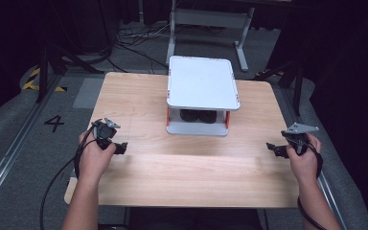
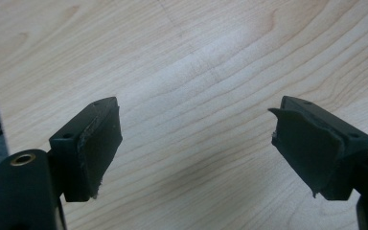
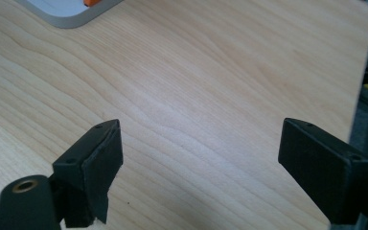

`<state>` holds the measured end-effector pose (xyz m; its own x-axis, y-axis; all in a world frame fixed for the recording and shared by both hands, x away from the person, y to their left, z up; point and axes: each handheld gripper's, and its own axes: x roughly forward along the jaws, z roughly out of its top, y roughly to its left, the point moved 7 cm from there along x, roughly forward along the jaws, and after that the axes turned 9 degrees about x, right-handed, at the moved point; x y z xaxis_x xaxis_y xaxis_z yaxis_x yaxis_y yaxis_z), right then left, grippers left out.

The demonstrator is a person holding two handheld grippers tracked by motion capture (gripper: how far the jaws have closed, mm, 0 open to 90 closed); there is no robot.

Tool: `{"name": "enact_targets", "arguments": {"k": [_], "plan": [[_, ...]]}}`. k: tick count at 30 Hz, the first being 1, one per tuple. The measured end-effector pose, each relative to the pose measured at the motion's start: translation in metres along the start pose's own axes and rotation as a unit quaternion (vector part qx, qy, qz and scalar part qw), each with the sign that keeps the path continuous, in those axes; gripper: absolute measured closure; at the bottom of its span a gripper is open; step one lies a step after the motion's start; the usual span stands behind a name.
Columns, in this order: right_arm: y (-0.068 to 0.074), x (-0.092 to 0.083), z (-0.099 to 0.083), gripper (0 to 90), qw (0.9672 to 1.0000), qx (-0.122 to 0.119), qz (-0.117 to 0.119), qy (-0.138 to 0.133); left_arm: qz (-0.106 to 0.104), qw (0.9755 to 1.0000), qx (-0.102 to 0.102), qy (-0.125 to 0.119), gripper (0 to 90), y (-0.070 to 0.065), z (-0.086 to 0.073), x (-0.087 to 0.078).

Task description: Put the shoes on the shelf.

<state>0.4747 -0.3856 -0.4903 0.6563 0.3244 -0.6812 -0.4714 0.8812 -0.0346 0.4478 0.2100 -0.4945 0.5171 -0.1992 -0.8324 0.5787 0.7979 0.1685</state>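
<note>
A white two-tier stand with orange posts sits at the middle back of the wooden table. Dark objects lie on its lower shelf under the top plate; I cannot tell what they are. My left gripper rests near the table's left edge, held by a hand, jaws apart. In the left gripper view the left gripper is open over bare wood. My right gripper is near the right edge. In the right gripper view the right gripper stands open, with a corner of the stand's base at top left.
The table's right edge lies close to the right gripper. Beyond the table, a grey metal frame and cables stand on the floor. A floor marking "4" and rails lie to the left.
</note>
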Motion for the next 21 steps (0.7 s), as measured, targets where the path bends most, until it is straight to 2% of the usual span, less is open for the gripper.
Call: {"name": "enact_targets", "arguments": {"k": [1, 2, 6, 8, 9, 12, 15, 17, 21], "plan": [[-0.001, 0.008, -0.005, 15.9, 0.9999, 0.013, 0.006, -0.002, -0.002, 1.0000, -0.004, -0.002, 17.2, 0.000, -0.001, 0.002], [-0.001, 0.008, -0.005, 15.9, 0.9999, 0.013, 0.006, -0.002, -0.005, 1.0000, -0.003, -0.002, 17.2, 0.000, -0.002, 0.004], [-0.005, 0.019, -0.012, 15.8, 0.9994, 0.032, 0.011, -0.001, -0.007, 0.9998, -0.021, -0.004, 17.1, 0.002, -0.006, 0.011], [-0.007, 0.023, -0.014, 15.9, 0.9990, 0.043, 0.010, -0.002, -0.013, 0.9992, -0.038, -0.008, 17.2, 0.002, -0.009, 0.015], [-0.008, 0.025, -0.016, 15.9, 0.9988, 0.049, 0.008, -0.003, -0.014, 0.9993, -0.032, -0.008, 17.1, 0.003, -0.010, 0.017], [-0.008, 0.029, -0.019, 15.8, 0.9985, 0.054, 0.009, 0.000, -0.018, 0.9991, -0.038, -0.006, 17.2, 0.005, -0.016, 0.022], [-0.008, 0.032, -0.022, 15.9, 0.9987, 0.050, 0.007, 0.004, -0.020, 0.9988, -0.043, -0.010, 17.1, 0.006, -0.018, 0.025], [-0.008, 0.034, -0.023, 15.9, 0.9989, 0.046, 0.008, 0.007, -0.024, 0.9985, -0.044, -0.021, 17.1, 0.007, -0.017, 0.027], [-0.008, 0.035, -0.024, 15.8, 0.9983, 0.058, 0.008, 0.004, 0.002, 0.9975, -0.042, -0.057, 17.8, 0.012, -0.013, 0.026]]}}
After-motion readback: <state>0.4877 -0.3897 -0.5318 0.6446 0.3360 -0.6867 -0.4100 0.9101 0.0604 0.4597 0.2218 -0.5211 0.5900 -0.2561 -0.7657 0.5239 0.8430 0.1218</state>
